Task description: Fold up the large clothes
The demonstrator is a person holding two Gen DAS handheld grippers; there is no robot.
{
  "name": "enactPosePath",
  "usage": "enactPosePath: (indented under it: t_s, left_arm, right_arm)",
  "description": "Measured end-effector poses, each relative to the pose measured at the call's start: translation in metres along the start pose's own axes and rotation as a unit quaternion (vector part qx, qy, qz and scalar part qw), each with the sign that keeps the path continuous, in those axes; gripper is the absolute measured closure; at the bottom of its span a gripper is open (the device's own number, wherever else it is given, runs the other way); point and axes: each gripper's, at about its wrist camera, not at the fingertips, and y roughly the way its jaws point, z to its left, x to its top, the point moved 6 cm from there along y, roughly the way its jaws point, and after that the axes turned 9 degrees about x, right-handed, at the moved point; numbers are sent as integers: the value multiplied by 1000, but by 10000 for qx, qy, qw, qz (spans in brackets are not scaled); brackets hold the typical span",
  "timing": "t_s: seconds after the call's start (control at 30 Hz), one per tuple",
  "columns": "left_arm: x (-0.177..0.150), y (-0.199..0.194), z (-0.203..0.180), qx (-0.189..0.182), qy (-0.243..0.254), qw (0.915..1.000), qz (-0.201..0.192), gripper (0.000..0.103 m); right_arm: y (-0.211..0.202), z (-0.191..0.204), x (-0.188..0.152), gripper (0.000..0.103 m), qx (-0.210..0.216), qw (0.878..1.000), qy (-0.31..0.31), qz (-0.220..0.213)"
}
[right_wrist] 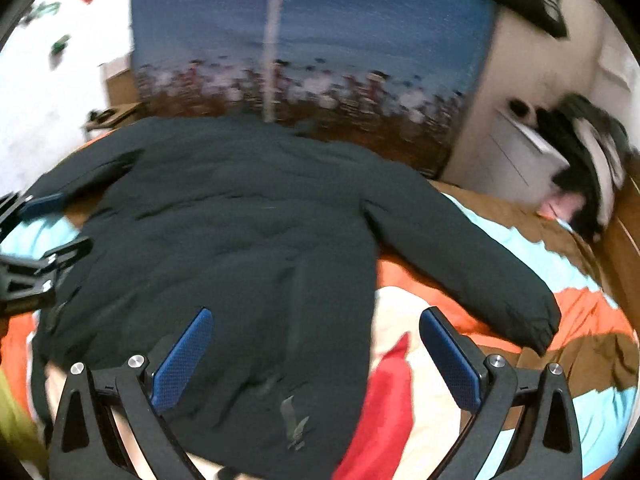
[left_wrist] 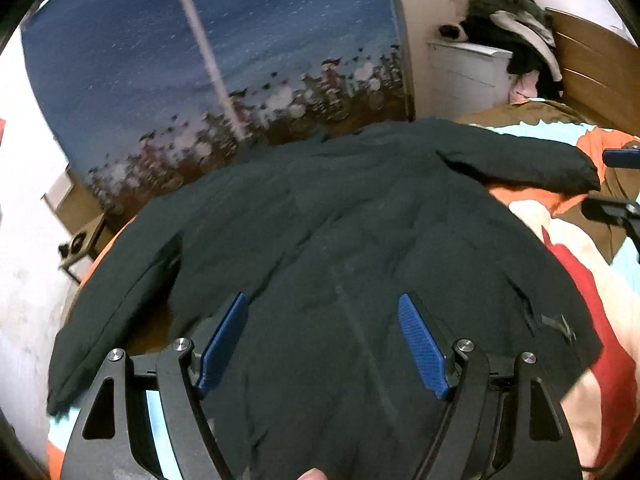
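Observation:
A large black padded coat (left_wrist: 340,216) lies spread flat on a bed with both sleeves out to the sides; it also shows in the right wrist view (right_wrist: 240,220). My left gripper (left_wrist: 324,304) is open and empty, hovering over the coat's lower middle. My right gripper (right_wrist: 316,320) is open and empty, above the coat's right hem edge, with the right sleeve (right_wrist: 472,268) stretching out beyond it. Each gripper shows at the edge of the other's view: the right one (left_wrist: 616,184), the left one (right_wrist: 36,236).
The bed carries a quilt (right_wrist: 408,380) in orange, red, cream, light blue and brown. A blue patterned curtain (left_wrist: 224,60) hangs behind. A white cabinet (left_wrist: 468,72) with piled clothes (left_wrist: 516,36) and a wooden headboard (left_wrist: 592,64) stand at the right.

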Motion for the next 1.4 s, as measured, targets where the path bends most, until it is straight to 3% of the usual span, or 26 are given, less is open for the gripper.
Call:
enactPosePath:
  t_s: [0.17,0.43,0.6,0.73,0.87,0.97,1.13,1.33,1.37,1.4]
  left_arm:
    - [43,53,-32,-382,-478,9981,-43,31]
    - [106,148,-84,-647,-747,9951,104,31]
    - [134,201,-101,-883,-1254,9875,360,31]
    - [157,225,-115,-1017,-1382,9845,361,31]
    - [163,249,-130,-887,-1344,9854,553,31]
    - [157,270,-132,-846,-1361,9840,777,31]
    - [144,283,-140,-728,-1069,9888,747,24]
    - [138,294,-148,-620,-890,9908,809,17]
    - [138,293,-146,-675,-915,9900,839,17]
    - [138,291,-146,-736,-936,9890,875,18]
  right_arm:
    - [26,-73,6,0,-329,9962,681,-424]
    - [58,-177,-14,0,-522,9820,1752,-482]
    - [68,-229,-37,0,-760,9679,2349,-474]
    - [67,-270,-56,0,-978,9480,2981,-526]
    - [71,-312,-78,0,-894,9147,3895,-594]
    - [76,-328,-90,0,-733,8928,4396,-654]
    - [89,-342,-100,0,-456,8605,5014,-779]
    - [86,-354,-93,0,-271,8329,5408,-1143]
    - [86,-356,-90,8,-225,8278,5475,-1204]
    - [85,-357,-89,26,-203,8245,5519,-1235]
